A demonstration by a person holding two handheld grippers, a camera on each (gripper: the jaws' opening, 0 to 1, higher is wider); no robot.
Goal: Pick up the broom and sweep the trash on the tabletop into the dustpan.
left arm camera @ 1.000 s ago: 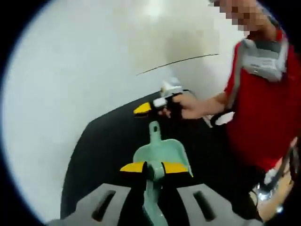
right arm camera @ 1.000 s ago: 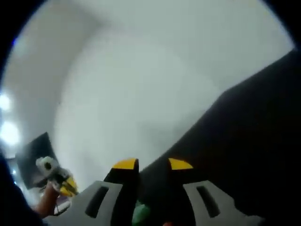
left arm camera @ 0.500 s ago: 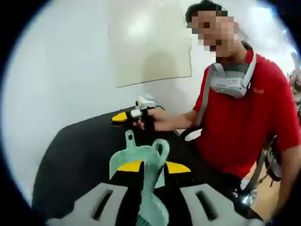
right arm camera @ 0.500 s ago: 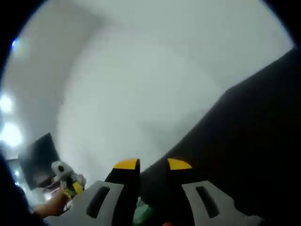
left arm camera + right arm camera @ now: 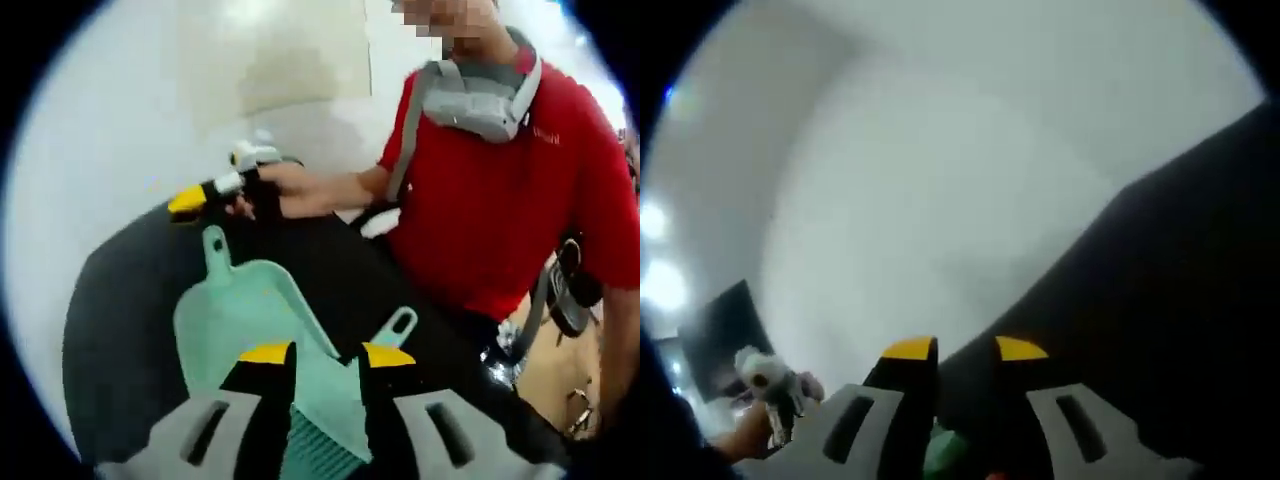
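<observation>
My left gripper (image 5: 328,354) is shut on a mint-green broom (image 5: 335,400). The broom's looped handle end (image 5: 400,325) points up to the right and its bristles sit low between the jaws. A matching dustpan (image 5: 240,315) lies on the black table (image 5: 110,330) just beyond, its handle (image 5: 213,245) pointing away. Past that handle a person's hand (image 5: 275,190) holds my right gripper (image 5: 190,200). In the right gripper view, my right gripper (image 5: 965,348) has its yellow tips a little apart over the table (image 5: 1160,300). A green bit (image 5: 945,450) shows low between the jaws.
A person in a red shirt (image 5: 500,190) stands at the table's right side. A pale wall (image 5: 110,110) lies behind the table's far edge. Low on the left of the right gripper view, a hand (image 5: 745,435) holds a blurred white gripper part (image 5: 762,380).
The left gripper view has swung down towards the dustpan, which now looks nearer. The broom has tilted in the left jaws, its loop now to the right. The right gripper view barely shifts.
</observation>
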